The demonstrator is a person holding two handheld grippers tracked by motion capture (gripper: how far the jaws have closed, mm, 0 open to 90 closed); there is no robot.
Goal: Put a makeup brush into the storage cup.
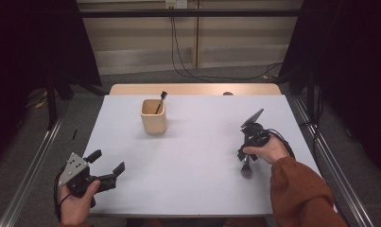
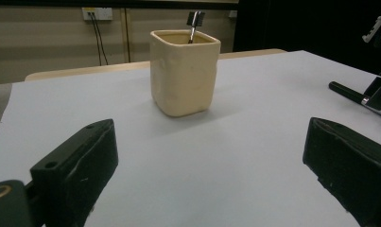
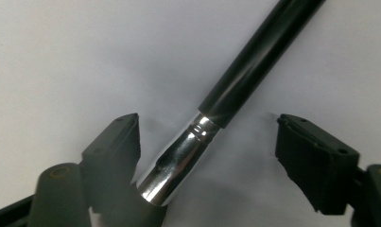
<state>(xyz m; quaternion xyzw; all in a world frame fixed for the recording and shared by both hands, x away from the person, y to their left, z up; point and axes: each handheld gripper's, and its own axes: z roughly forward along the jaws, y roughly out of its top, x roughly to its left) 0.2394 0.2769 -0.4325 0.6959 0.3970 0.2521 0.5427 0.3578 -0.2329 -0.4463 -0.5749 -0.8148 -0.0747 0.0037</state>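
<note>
between the right claw (image 3: 207, 156)'s parted jaws a makeup brush (image 3: 235, 80) lies flat on the counter (image 3: 60, 61), its silver collar beside one jaw, not gripped.

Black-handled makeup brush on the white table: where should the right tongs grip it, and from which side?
Grip the black-handled makeup brush just above its shiny metal ferrule, coming straight down from above. It lies flat on the white table, and the open right tongs already straddle it, so closing across the round shaft should probably hold.

My high view looks down on the table (image 1: 193, 156); the left gripper view shares its cup (image 1: 153, 116); right's sits close, probably facing down.
</note>
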